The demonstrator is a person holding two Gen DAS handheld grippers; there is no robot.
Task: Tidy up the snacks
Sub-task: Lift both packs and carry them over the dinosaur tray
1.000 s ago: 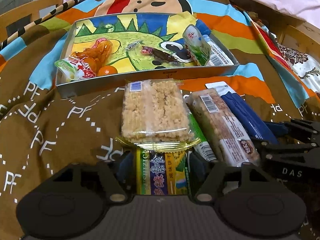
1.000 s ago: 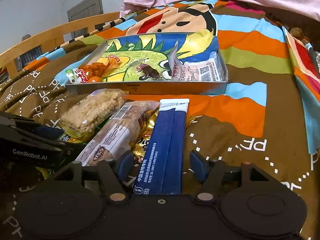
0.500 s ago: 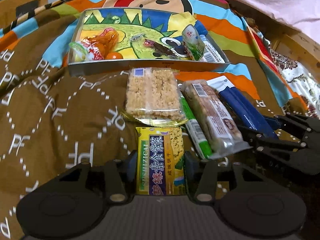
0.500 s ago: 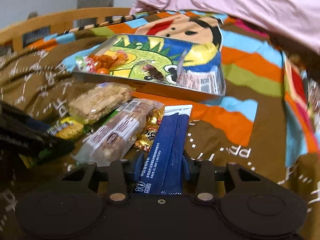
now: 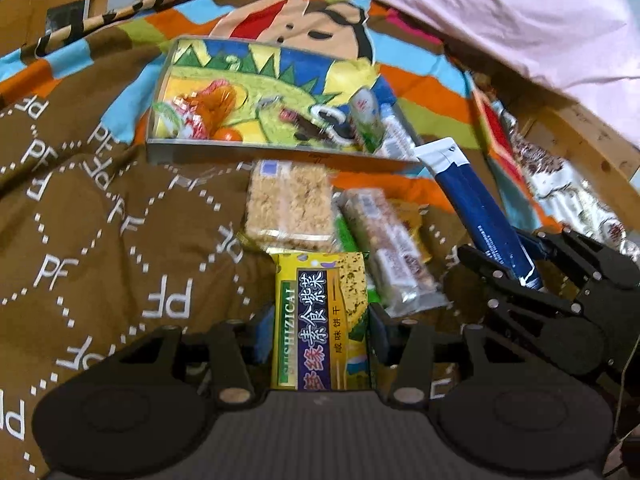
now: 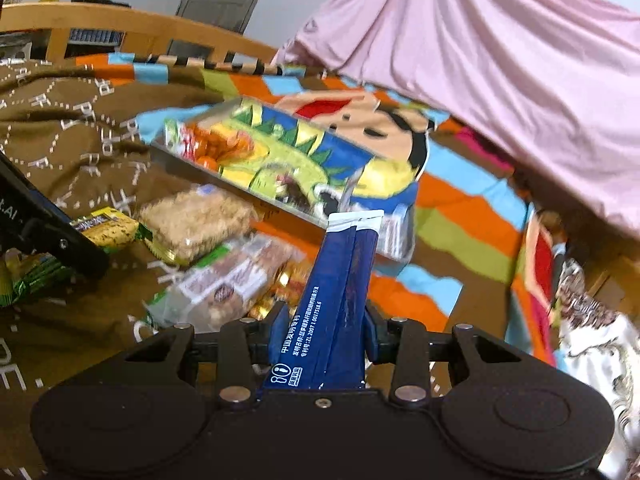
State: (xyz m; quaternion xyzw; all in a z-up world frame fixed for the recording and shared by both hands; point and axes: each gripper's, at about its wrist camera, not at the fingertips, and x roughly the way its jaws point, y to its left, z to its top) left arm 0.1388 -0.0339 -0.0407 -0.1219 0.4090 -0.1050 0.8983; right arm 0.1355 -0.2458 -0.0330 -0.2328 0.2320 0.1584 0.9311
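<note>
My left gripper [image 5: 320,336] is shut on a yellow cracker packet [image 5: 320,320], held just above the brown blanket. My right gripper [image 6: 326,332] is shut on a long blue packet [image 6: 340,288] and holds it lifted, tilted up toward the tray; it also shows in the left wrist view [image 5: 476,208]. A shallow tray [image 5: 240,154] with a dinosaur picture lies ahead and holds an orange candy bag [image 5: 200,112] and a green-white packet [image 5: 368,116]. A rice crisp pack [image 5: 290,204] and a nut bar [image 5: 384,248] lie on the blanket before the tray.
A pink sheet [image 6: 500,60] hangs at the back right. A wooden bed rail [image 6: 120,32] runs along the back left, another [image 5: 580,140] at the right. Gold-wrapped sweets [image 6: 280,284] lie beside the nut bar. The brown blanket [image 5: 100,240] spreads left.
Both grippers have closed on their packets and lifted. The blue packet has risen off the blanket and tilted up. The yellow packet has slid out from under the rice crisp pack.
</note>
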